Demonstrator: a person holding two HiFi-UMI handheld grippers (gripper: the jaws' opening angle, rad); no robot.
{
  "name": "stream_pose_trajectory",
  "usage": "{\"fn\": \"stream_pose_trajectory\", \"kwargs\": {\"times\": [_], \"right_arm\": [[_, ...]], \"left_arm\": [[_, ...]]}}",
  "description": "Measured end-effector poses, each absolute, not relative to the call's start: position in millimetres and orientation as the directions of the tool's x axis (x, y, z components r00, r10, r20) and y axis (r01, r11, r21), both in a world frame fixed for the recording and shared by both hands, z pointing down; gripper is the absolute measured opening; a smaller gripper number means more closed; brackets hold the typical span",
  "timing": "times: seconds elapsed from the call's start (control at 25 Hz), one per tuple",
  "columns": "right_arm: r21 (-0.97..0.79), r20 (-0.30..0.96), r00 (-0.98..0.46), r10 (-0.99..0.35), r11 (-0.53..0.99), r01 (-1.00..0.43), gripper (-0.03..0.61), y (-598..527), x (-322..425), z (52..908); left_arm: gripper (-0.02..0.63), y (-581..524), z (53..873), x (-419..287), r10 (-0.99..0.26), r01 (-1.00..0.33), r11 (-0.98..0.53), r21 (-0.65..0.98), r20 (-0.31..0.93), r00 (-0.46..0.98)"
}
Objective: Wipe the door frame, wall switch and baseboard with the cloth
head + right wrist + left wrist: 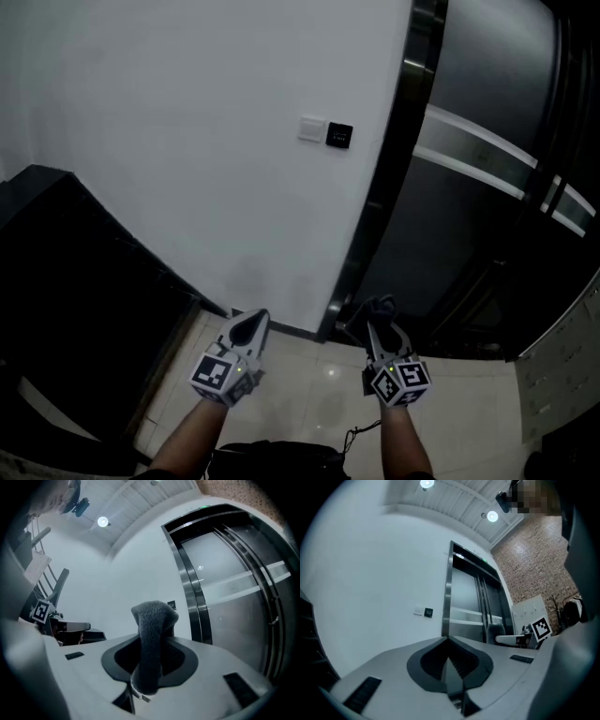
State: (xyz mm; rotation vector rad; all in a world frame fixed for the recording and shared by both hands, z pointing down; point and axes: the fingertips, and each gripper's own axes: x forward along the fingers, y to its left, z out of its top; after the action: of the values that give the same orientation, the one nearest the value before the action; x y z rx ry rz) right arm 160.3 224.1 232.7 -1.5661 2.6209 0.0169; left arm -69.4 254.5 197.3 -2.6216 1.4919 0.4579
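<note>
— How many grippers?
— Two: the left gripper (248, 323) and the right gripper (380, 319), each with one marker cube (217, 373).
— And the cloth (152, 639)?
— Just one, on the right.
— On the far wall (187, 141)?
— Two plates: a white switch (311, 127) and a dark panel (339, 135) beside it.
— Ceiling lights (492, 516)?
— Two, I think; the view's edge is dim there.

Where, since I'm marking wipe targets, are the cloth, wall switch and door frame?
cloth (152, 644), right gripper view, grey fold standing between the jaws.
wall switch (312, 128), head view, white plate's face.
door frame (375, 202), head view, dark metal upright.
</note>
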Motion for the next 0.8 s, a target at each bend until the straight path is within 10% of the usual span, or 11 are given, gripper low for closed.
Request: {"fn": "stream_pose_trajectory", "kwargs": {"times": [0.8], "right_arm": [[0.102, -0.031, -0.361, -0.932, 0.357, -0.929, 0.090, -65, 169, 228]], "left_arm": [[-0.014, -64, 212, -68, -0.771, -0.782, -0.621, 0.043, -0.213, 0.601]]}}
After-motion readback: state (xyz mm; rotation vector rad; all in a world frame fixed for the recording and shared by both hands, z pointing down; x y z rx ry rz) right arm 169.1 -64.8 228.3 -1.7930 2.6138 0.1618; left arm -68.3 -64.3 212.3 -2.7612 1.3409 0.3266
